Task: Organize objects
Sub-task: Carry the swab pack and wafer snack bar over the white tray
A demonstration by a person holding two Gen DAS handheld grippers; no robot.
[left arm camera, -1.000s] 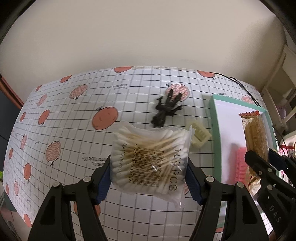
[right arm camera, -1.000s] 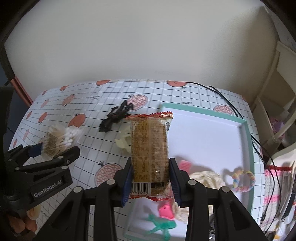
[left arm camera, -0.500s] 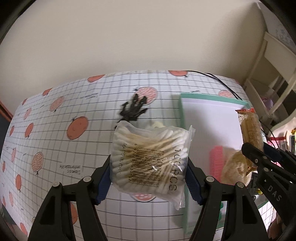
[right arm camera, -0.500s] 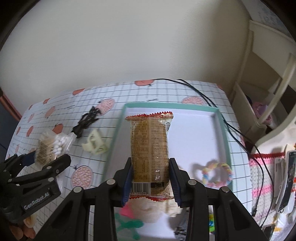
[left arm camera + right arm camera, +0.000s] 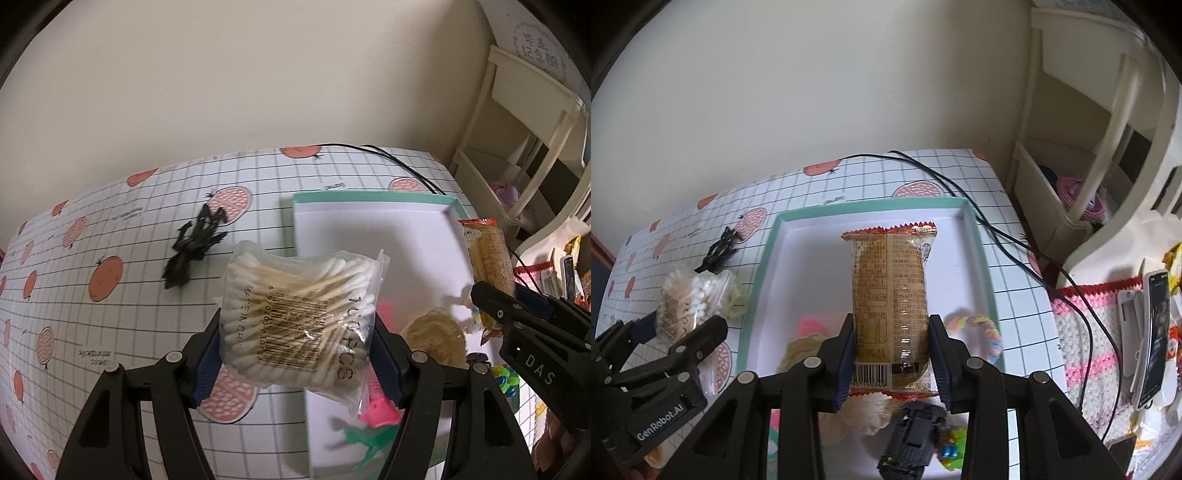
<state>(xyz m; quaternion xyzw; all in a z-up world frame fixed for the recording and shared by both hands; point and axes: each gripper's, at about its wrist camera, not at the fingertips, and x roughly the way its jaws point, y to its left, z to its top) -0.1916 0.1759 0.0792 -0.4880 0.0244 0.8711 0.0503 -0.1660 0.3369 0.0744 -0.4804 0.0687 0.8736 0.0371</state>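
Note:
My left gripper (image 5: 299, 347) is shut on a clear bag of cotton swabs (image 5: 295, 314), held above the left rim of the teal-edged white tray (image 5: 369, 199). My right gripper (image 5: 891, 332) is shut on a brown snack packet (image 5: 890, 288) with red crimped ends, held upright over the middle of the tray (image 5: 871, 208). In the tray lie a cream crocheted piece (image 5: 436, 339), a pink comb (image 5: 809, 325), a rainbow bracelet (image 5: 979, 325), a black toy car (image 5: 912, 439) and a green toy figure (image 5: 365, 439). A black toy lizard (image 5: 192, 251) and a cream hair clip (image 5: 735, 299) rest on the tablecloth left of the tray.
A black cable (image 5: 960, 192) runs across the table's far right corner past the tray. A white shelf unit (image 5: 1071, 184) stands to the right. A pink and white crocheted mat (image 5: 1089, 350) with a phone (image 5: 1156, 332) lies right of the tray.
Both grippers have moved right across the table, so the tray now sits under them. The swab bag and the snack packet stay gripped as before.

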